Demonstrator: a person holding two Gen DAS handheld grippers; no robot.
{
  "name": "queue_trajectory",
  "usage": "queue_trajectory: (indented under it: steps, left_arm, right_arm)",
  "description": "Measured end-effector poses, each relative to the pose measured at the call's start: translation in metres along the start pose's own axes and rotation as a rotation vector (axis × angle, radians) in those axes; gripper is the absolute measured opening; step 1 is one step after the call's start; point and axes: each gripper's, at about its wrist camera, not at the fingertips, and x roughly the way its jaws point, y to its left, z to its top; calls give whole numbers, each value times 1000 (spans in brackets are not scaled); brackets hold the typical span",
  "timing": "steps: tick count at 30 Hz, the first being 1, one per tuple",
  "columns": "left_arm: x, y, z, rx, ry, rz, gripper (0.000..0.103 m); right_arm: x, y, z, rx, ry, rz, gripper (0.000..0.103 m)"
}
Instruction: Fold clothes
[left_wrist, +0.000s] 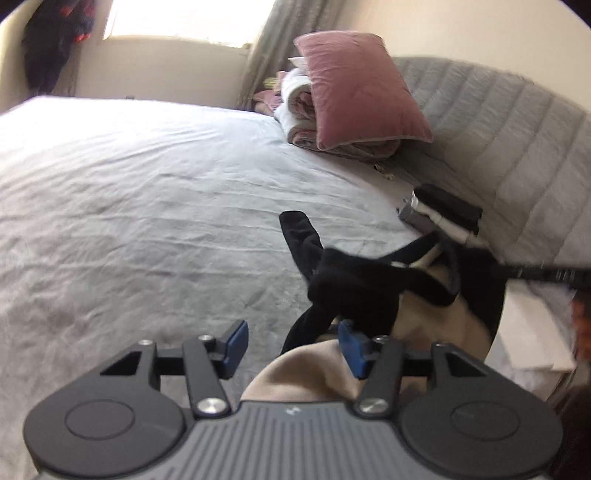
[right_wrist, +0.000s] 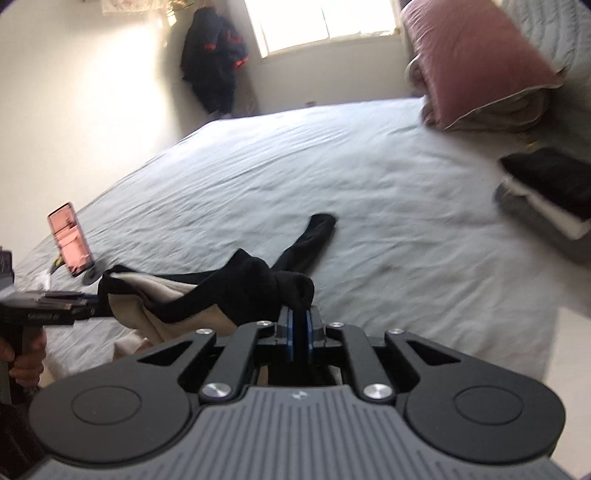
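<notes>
A black-and-beige garment (left_wrist: 354, 284) hangs bunched over the near edge of the bed, one black sleeve (left_wrist: 299, 236) lying out on the sheet. My left gripper (left_wrist: 293, 341) is open, its blue pads either side of the cloth's lower edge, gripping nothing. My right gripper (right_wrist: 299, 332) is shut on a black fold of the garment (right_wrist: 255, 284) and holds it up. In the right wrist view the other gripper (right_wrist: 48, 310) reaches the cloth's left end; the sleeve (right_wrist: 310, 240) stretches away on the bed.
The grey bedsheet (left_wrist: 147, 206) spreads wide to the left. A pink pillow (left_wrist: 354, 88) on folded bedding sits at the headboard. A stack of folded clothes (left_wrist: 443, 214) lies by the headboard. A phone on a stand (right_wrist: 70, 240) stands on the bed's left edge.
</notes>
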Motion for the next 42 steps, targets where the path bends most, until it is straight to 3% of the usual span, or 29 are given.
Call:
queue_trajectory:
  steps: [4, 10, 18, 23, 32, 33, 38, 42]
  left_arm:
    - [12, -14, 2, 77, 11, -5, 63]
    - [38, -26, 19, 137, 30, -27, 67]
    - [92, -25, 39, 46, 149, -122, 67]
    - [116, -25, 44, -98, 175, -225, 66]
    - [158, -54, 35, -209, 211, -201, 65]
    - [159, -56, 34, -220, 205, -188, 64]
    - [145, -58, 35, -255, 128, -149, 33]
    - [114, -58, 37, -159, 50, -118, 15]
  right_arm:
    - [-10, -13, -2, 42, 3, -79, 9]
    - [-3, -32, -19, 105, 74, -164, 9]
    - [17, -55, -35, 193, 181, -215, 9]
    - [26, -63, -44, 225, 209, -206, 9]
    - [37, -70, -50, 254, 232, -199, 9]
    - [37, -71, -51, 263, 233, -195, 9]
    - [42, -78, -59, 302, 239, -182, 9]
    - [31, -73, -56, 286, 186, -190, 9]
